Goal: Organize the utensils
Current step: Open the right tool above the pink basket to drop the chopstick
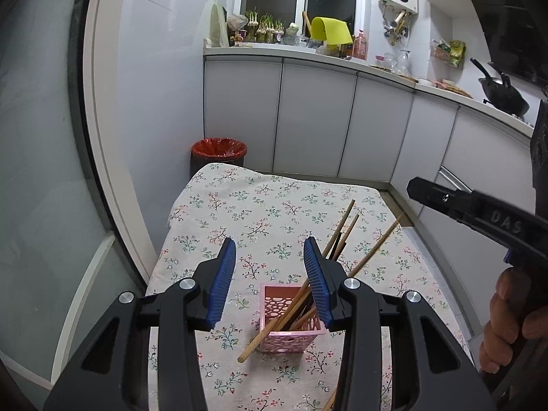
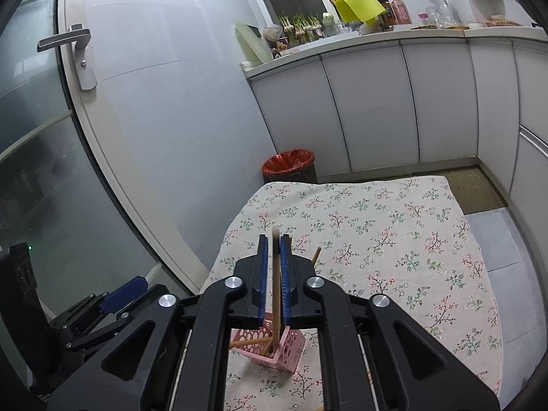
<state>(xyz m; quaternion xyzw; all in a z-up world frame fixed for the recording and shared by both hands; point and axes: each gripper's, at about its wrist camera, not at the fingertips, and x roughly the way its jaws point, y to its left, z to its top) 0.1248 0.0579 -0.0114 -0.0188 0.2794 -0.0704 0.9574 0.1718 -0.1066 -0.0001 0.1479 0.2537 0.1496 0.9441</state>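
Your right claw (image 2: 273, 267) slightly parted, chopstick (image 2: 275, 294) upright between pads, pink holder (image 2: 287, 349) directly below; left claw (image 1: 270, 270) half-open, empty.

Left gripper (image 1: 270, 267), right gripper (image 2: 273, 274): black plastic linkage arms, ribbed blue pads (image 1: 224, 281), silver pivot screws (image 1: 187, 283); raised "DAS" lettering (image 1: 506, 222) on housing.

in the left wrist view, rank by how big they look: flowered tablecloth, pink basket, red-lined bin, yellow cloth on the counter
1. flowered tablecloth: largest by far.
2. pink basket.
3. red-lined bin and yellow cloth: both look slightly smaller than the basket, and alike. Both stand much farther off, so their true sizes are unsure.
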